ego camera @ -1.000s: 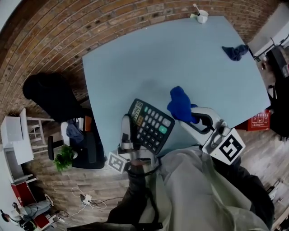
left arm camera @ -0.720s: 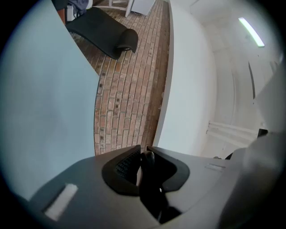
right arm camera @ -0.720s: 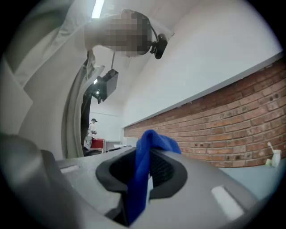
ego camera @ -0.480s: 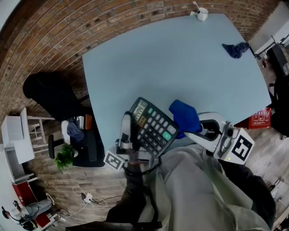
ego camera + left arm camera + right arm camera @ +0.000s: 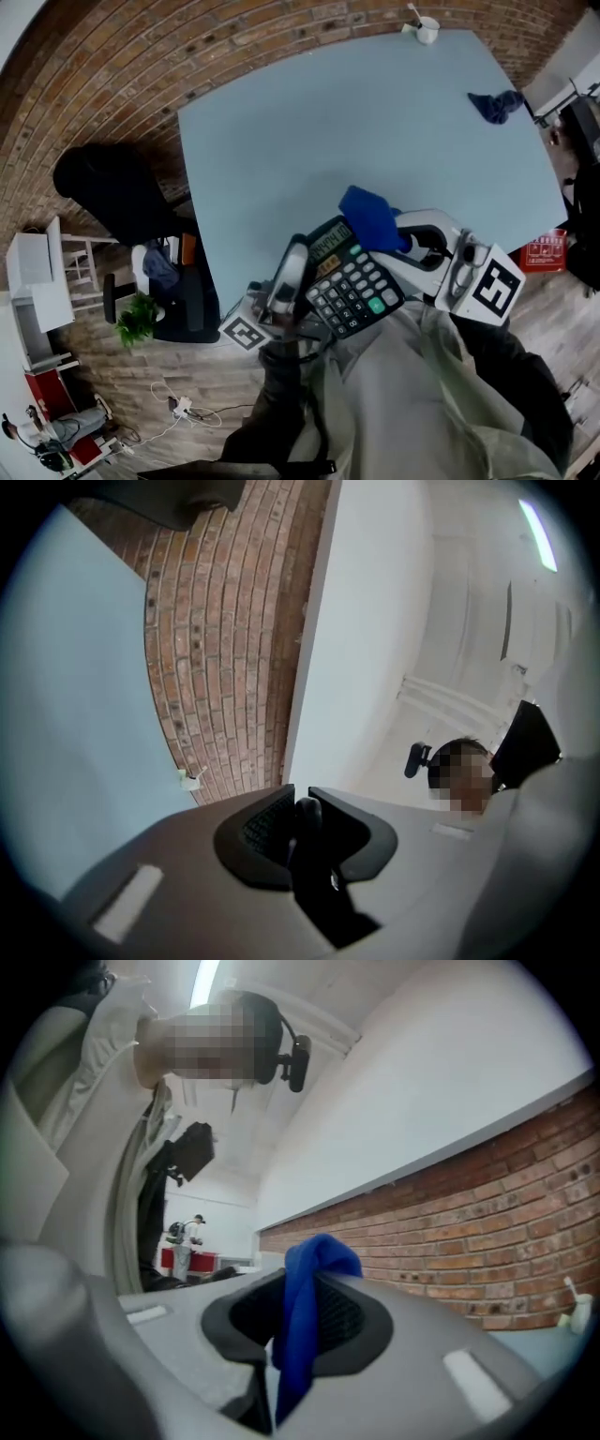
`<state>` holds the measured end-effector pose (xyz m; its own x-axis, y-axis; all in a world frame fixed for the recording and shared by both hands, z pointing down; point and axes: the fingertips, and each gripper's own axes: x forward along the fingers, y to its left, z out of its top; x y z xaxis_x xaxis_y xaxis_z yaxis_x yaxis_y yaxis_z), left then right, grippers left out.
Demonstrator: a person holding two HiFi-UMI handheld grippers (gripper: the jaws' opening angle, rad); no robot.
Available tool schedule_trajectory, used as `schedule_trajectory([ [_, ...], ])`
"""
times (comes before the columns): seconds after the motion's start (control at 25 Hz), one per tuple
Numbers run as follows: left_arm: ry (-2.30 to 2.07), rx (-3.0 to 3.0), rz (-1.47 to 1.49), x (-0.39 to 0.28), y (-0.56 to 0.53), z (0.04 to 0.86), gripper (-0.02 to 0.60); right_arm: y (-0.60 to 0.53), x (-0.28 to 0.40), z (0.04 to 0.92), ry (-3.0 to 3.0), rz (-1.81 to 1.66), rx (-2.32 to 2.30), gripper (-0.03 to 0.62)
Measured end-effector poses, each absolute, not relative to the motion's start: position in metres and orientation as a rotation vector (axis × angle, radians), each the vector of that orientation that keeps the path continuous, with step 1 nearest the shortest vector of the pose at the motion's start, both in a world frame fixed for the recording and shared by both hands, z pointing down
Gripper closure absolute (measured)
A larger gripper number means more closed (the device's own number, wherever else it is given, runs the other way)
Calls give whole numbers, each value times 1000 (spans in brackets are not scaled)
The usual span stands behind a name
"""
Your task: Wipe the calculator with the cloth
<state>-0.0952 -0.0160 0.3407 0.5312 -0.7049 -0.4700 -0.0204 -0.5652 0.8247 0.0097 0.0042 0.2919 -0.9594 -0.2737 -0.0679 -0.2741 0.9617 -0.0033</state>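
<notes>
Calculator (image 5: 354,279) held up over the table's near edge, blue cloth (image 5: 370,217) at its display end.
Your left gripper (image 5: 296,255) was clamped on the calculator's left edge, the thin dark rim pinched between the jaws, keys tilted up toward you. Your right gripper (image 5: 401,236) was closed on the cloth, which bunched out past the jaws and touched the calculator's top. Beyond lay the pale blue table (image 5: 309,131), with a second blue cloth (image 5: 495,105) and a white cup (image 5: 427,30) at its far side.

The calculator (image 5: 357,286) has swung round from left of the blue cloth (image 5: 371,218) to just below it, display end meeting it.
</notes>
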Motion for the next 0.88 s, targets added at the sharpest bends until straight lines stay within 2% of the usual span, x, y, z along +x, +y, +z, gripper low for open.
schedule_trajectory([
  [0.2,-683,2008,-973,-102,-17,347,531,74,2,309,3244,70,7,519],
  [0.48,-740,2076,-834,-67,-25,353,525,2,-9,328,3309,230,-467,519],
  [0.68,-951,2042,-736,-81,-42,376,525,50,-30,365,3551,342,-230,519],
  [0.88,-1046,1986,-732,-96,-39,398,525,73,-45,380,3622,219,-72,519],
])
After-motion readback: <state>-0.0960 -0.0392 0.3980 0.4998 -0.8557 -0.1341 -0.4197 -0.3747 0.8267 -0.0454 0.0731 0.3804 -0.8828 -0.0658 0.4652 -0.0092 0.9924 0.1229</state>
